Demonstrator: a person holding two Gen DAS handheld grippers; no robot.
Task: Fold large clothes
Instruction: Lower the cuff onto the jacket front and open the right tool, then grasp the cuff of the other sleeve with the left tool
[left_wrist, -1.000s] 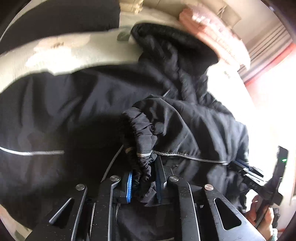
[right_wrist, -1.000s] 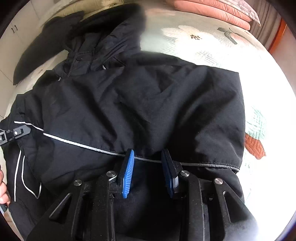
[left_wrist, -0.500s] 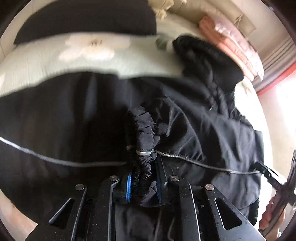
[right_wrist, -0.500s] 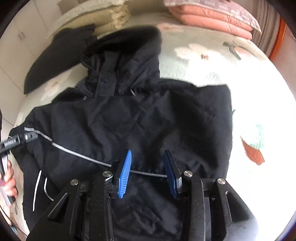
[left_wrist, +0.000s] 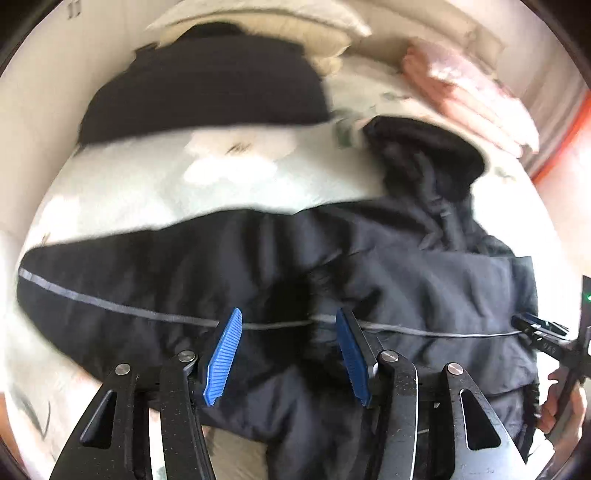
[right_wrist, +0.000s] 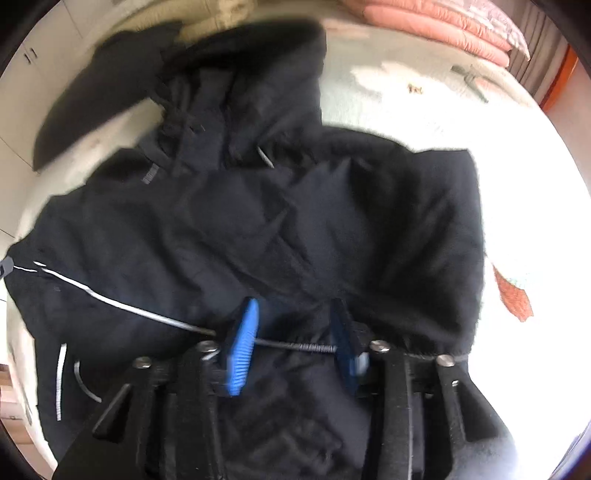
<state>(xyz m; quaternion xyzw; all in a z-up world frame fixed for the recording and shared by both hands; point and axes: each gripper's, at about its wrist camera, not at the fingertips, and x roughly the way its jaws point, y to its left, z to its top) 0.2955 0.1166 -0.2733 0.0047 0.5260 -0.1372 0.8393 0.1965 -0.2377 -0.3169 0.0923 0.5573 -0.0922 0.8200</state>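
A large black hooded jacket (left_wrist: 369, 258) with a grey reflective stripe lies spread on the bed, its hood (left_wrist: 424, 155) toward the back. My left gripper (left_wrist: 288, 360) hovers above the stripe; its jaws are opening and the blue pads (left_wrist: 225, 362) touch nothing, with cloth only beneath them. In the right wrist view the jacket (right_wrist: 258, 221) fills the frame. My right gripper (right_wrist: 293, 347) is over its lower hem, jaws opening, and the stripe runs below the gap unpinched. The right gripper (left_wrist: 543, 332) and the hand (left_wrist: 561, 398) holding it show at the left view's right edge.
A floral bedspread (left_wrist: 221, 166) lies under the jacket. At the back sit another dark garment (left_wrist: 207, 85), a beige folded blanket (left_wrist: 295, 29) and pink folded quilts (left_wrist: 472, 92). White cupboard doors (right_wrist: 22, 85) stand left of the bed.
My left gripper let go of the gathered sleeve cuff, opened wide and pulled up and back. My right gripper's jaws spread wider above the hem. Both views are blurred with motion.
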